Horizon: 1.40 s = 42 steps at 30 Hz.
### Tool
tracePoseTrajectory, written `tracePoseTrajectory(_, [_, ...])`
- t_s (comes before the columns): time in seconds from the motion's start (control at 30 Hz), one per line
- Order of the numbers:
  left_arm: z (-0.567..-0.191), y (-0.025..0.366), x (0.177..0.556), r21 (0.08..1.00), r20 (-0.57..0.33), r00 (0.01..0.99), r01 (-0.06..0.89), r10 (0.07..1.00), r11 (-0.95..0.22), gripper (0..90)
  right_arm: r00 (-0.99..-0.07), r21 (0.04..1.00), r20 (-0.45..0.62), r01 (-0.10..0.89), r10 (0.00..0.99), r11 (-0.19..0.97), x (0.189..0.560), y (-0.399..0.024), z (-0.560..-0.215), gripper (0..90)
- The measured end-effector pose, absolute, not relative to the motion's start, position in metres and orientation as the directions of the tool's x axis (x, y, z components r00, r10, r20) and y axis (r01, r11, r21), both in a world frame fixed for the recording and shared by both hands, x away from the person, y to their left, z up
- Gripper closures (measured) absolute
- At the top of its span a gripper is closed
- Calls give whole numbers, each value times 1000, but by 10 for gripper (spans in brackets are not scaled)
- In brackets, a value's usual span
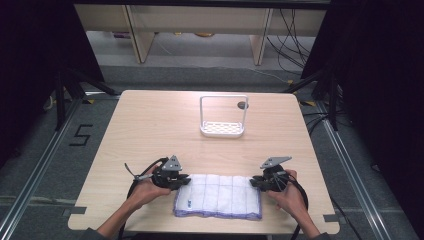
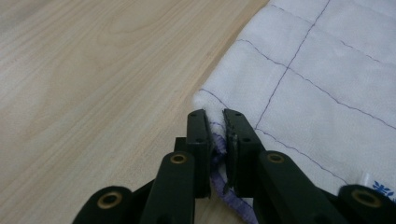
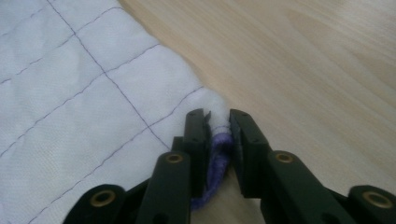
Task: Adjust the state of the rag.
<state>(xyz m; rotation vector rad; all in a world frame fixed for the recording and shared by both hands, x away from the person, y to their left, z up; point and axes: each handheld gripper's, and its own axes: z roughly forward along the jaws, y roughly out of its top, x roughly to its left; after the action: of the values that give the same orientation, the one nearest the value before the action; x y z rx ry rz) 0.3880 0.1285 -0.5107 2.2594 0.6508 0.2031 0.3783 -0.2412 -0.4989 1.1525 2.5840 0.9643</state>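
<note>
Both tongs, left tongs [image 2: 215, 122] and right tongs [image 3: 218, 122], pinch the cloth's [image 1: 220, 195] far corners

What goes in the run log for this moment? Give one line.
left tool: shut on cloth corner | right tool: shut on opposite corner | cloth: flat on table

A: How is the cloth [image 1: 218, 195] coloured?

B: White, crossed by a thin purple stitched grid and edged in purple; a small blue mark is seen at its 8 o'clock corner.

A: And the rest?

B: Black grippers, a pale wood-grain table [image 1: 150, 125], and a white rack [image 1: 223, 129] at 12 o'clock.
</note>
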Motion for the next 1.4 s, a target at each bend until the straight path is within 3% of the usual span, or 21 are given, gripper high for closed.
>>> tracePoseTrajectory(0.17, [-510,130,385,720,-56,854,394,518,-571,829,-705,593,95,607,703,529,380,-238,-495,833])
tracePoseTrajectory(0.5, [-505,139,359,735,-47,858,376,511,-564,832,-732,594,69,576,678,562,412,-224,-479,840])
tracePoseTrajectory(0.87, [-505,139,326,749,-44,873,351,485,-562,831,-788,572,56,528,613,627,470,-181,-478,839])
tracePoseTrajectory(1.4, [-506,118,302,763,-34,902,302,431,-571,831,-849,572,46,454,526,683,500,-133,-475,838])
